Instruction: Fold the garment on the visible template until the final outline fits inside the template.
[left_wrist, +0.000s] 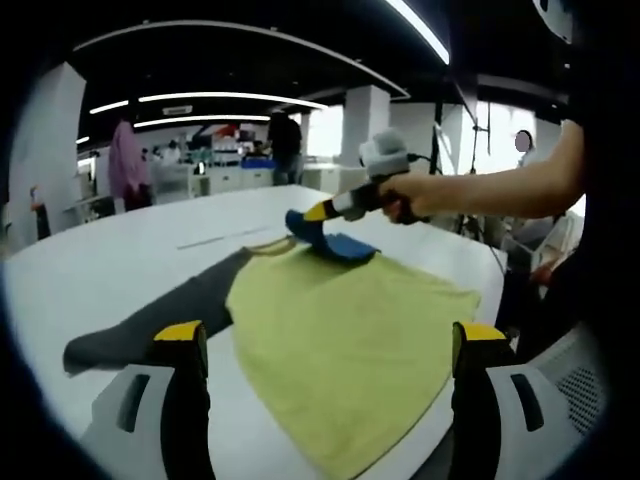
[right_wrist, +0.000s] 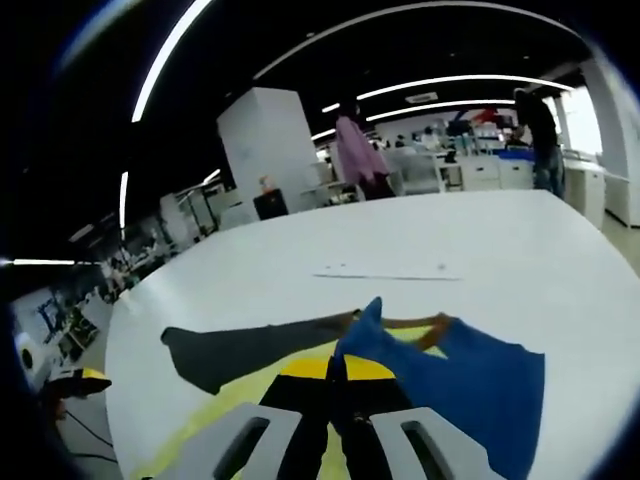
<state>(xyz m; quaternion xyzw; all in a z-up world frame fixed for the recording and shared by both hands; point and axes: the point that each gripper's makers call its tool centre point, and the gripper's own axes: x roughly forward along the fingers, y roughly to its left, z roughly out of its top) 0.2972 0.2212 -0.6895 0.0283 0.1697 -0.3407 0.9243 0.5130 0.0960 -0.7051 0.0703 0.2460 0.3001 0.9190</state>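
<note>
Soft knit, light and limp: the garment (left_wrist: 340, 330) lies flat on the white tabletop (left_wrist: 120, 270), grey sleeve (left_wrist: 150, 320) out left, yellow body centre. Left gripper (left_wrist: 330, 345) hovers, jaws apart, empty. Right gripper (right_wrist: 335, 385) has jaws clamped on the blue sleeve (right_wrist: 470, 385), lifting it. It'll drape and slip; grab edges or corners.

The left gripper (left_wrist: 330, 345) hung low with its jaws spread wide — nothing between them. The right gripper (left_wrist: 312, 215), held in a hand (left_wrist: 405, 193) on an outstretched bare forearm (left_wrist: 500, 185), had its jaws (right_wrist: 335, 385) pressed together — clamped on blue cloth.
</note>
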